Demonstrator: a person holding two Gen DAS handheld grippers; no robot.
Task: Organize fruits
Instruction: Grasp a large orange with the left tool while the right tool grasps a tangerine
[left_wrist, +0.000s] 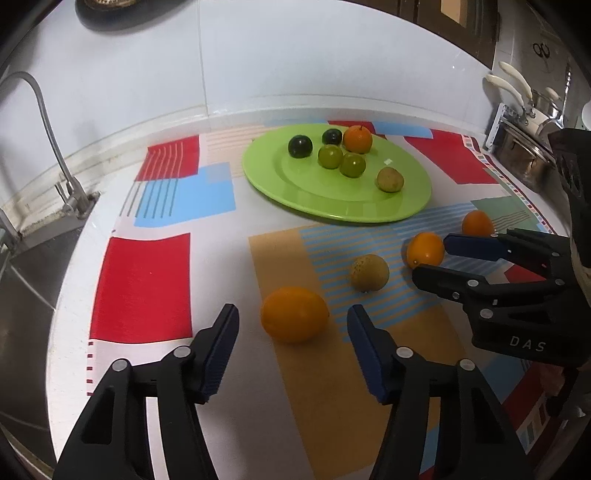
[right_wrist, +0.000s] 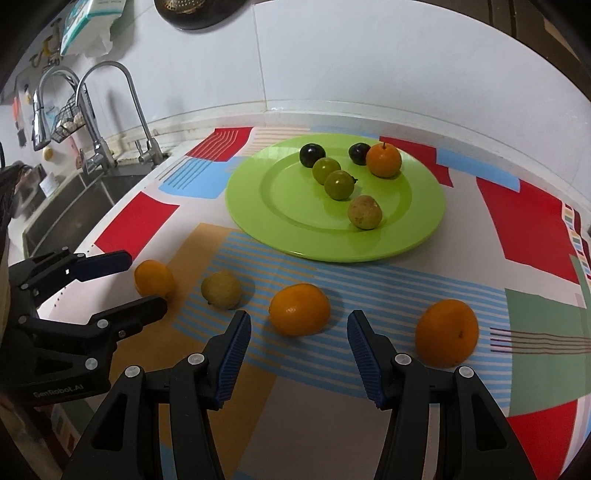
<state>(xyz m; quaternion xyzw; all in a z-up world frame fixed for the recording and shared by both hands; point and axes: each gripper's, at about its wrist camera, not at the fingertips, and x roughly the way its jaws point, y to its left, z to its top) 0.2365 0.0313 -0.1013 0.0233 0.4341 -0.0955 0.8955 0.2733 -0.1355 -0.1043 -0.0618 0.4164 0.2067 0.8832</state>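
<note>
A green plate (left_wrist: 406, 199) (right_wrist: 258, 206) holds two dark plums, two green fruits, an orange and a tan fruit. On the patterned mat lie three oranges and a tan fruit (left_wrist: 369, 272) (right_wrist: 221, 289). My left gripper (left_wrist: 292, 317) (right_wrist: 147, 278) is open, with an orange (left_wrist: 294, 314) (right_wrist: 154, 277) between its fingertips. My right gripper (right_wrist: 299, 321) (left_wrist: 430, 260) is open, with another orange (right_wrist: 299, 309) (left_wrist: 425, 250) between its fingertips. A third orange (right_wrist: 447, 332) (left_wrist: 477, 223) lies to the right.
A sink (right_wrist: 74, 206) with faucets (right_wrist: 110, 110) lies to the left of the mat. A tiled wall runs behind the counter. A rack with pots (left_wrist: 524, 140) stands at the right.
</note>
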